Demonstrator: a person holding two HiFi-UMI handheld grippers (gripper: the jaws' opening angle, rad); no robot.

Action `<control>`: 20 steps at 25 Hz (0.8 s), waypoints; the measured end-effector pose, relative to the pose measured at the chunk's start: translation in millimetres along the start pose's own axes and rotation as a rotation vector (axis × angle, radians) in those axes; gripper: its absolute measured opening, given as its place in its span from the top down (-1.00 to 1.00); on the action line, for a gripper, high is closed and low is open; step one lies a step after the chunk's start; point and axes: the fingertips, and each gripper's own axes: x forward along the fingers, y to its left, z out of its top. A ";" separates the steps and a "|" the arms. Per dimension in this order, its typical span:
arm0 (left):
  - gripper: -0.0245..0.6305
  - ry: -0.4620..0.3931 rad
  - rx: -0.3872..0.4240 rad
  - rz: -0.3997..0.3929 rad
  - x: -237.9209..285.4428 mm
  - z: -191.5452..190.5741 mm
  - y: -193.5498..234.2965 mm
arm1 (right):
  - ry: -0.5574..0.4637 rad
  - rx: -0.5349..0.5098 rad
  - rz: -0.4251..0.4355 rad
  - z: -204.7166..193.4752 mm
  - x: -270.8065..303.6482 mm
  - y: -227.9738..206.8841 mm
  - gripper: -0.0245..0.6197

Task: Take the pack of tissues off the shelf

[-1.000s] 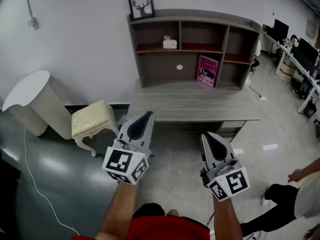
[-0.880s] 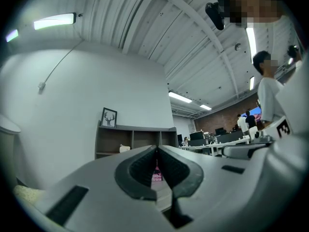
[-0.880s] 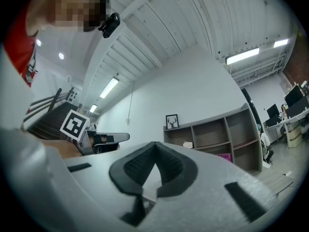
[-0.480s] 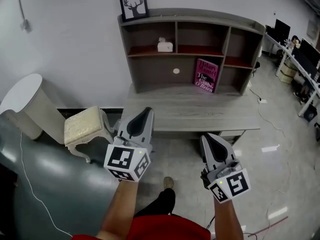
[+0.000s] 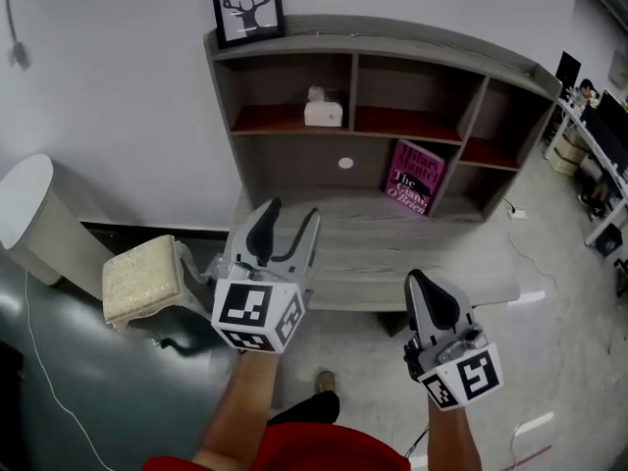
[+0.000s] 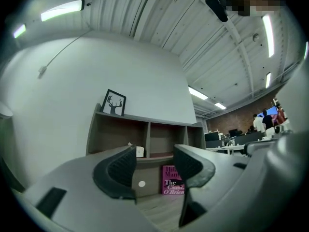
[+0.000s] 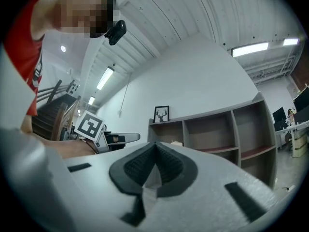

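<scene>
Both dark-padded fingers (image 5: 263, 232) of the left gripper (image 5: 291, 211) are opening, with nothing between them. The right gripper (image 5: 420, 279) is clenched shut and empty. Both hover short of the grey wooden table (image 5: 392, 243). The small white pack of tissues (image 5: 323, 113) sits in the upper-left compartment of the grey wooden shelf (image 5: 294, 165), well apart from both grippers.
</scene>
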 end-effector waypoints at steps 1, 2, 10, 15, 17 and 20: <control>0.24 0.005 -0.001 0.003 15.7 -2.5 7.5 | 0.000 -0.001 -0.001 -2.1 12.2 -8.6 0.91; 0.19 0.009 0.000 0.007 30.7 -4.9 15.1 | 0.001 -0.002 -0.003 -4.5 23.9 -16.8 0.91; -0.16 0.076 0.024 0.068 131.3 -24.1 65.3 | 0.037 -0.008 -0.024 -24.1 84.4 -65.2 0.91; -0.24 0.142 0.043 0.096 184.0 -37.8 81.6 | 0.055 -0.011 -0.041 -30.7 100.2 -85.3 0.91; -0.25 0.165 0.036 0.114 200.4 -44.8 88.3 | 0.057 -0.010 -0.039 -32.8 104.2 -92.6 0.91; -0.27 0.205 0.031 0.138 222.3 -57.7 93.6 | 0.058 -0.008 -0.033 -36.4 108.8 -108.0 0.91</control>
